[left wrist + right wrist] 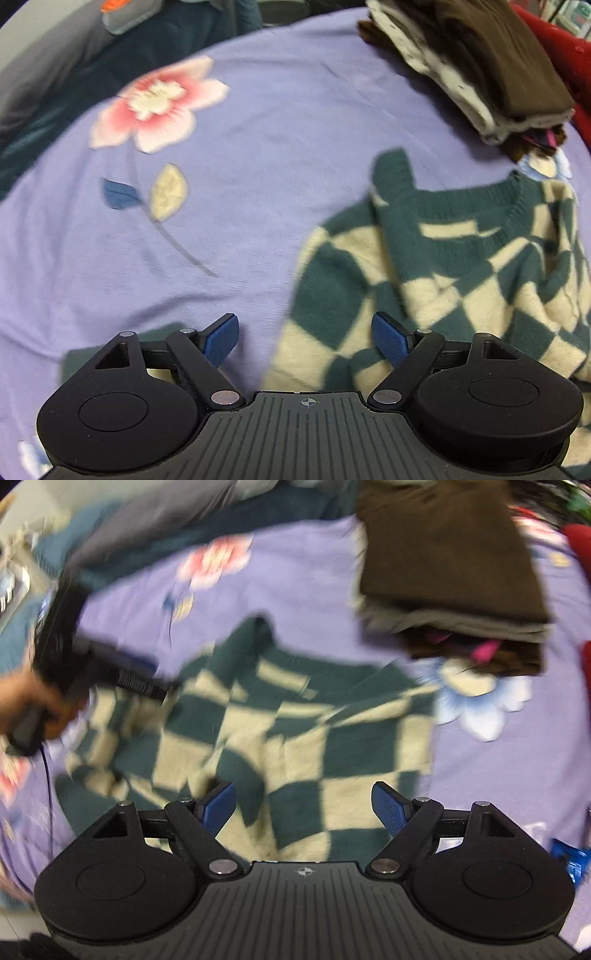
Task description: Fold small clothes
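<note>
One green-and-cream checkered sweater [295, 734] lies rumpled and unfolded on the lilac floral bedsheet [277, 129], near a stack of folded clothes [450, 576]. Left hand-held gripper [306, 341] and right hand-held gripper [304, 806] both gape wide, empty; folding seems barely begun.

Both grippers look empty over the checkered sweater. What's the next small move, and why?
Probably lower the left gripper onto the near left edge of the checkered sweater and pinch it. Both it and the right gripper are open and hold nothing, and the sweater lies rumpled on the purple sheet, not yet folded.
</note>
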A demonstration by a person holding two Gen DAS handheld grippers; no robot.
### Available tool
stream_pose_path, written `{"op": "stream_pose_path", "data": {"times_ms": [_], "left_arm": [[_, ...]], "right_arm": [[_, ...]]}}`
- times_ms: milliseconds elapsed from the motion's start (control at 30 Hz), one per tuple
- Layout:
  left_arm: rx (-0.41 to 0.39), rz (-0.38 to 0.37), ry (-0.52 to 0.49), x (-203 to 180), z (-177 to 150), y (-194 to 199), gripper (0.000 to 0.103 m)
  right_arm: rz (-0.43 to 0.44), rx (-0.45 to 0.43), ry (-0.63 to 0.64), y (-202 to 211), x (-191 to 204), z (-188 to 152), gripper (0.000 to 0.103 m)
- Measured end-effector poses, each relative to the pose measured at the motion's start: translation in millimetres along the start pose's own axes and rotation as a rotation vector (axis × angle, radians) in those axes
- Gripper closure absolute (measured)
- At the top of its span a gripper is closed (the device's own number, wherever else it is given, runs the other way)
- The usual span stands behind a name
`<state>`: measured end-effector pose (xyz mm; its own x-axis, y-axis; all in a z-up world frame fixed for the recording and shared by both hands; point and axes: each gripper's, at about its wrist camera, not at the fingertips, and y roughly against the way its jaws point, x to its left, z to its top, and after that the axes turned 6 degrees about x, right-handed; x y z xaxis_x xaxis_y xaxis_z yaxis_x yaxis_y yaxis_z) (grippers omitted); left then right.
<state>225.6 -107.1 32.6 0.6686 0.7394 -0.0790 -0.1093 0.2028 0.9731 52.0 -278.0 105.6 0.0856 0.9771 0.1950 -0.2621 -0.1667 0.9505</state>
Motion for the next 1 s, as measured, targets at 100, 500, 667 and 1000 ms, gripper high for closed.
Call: {"op": "stream_pose_path", "data": {"times_ms": [100, 500, 667, 1000], "left_arm": [[-0.006, -0.028, -0.03, -8.0, -5.0, -6.2, 0.0], [-0.103, -0.063, 0.153, -15.9, -19.1, 16.3, 0.048], [-0.339, -0.08, 0.272, 14.3, -25.3, 105.3, 0.067], [-0.486, 0.009, 0.395, 63.9, -69.8, 193.2, 0.038]], "right_arm": [[-0.119, 0.076, 0.067, -37.4, 12.9, -3.6, 0.036], [0.106, -0.041, -0.257, -9.7, -46.4, -10.8, 0.086], [0.316, -0.251, -0.458, 50.8, -77.5, 4.0, 0.087], [0.58, -0.438, -0.308, 125.3, -57.0, 46.4, 0.089]]}}
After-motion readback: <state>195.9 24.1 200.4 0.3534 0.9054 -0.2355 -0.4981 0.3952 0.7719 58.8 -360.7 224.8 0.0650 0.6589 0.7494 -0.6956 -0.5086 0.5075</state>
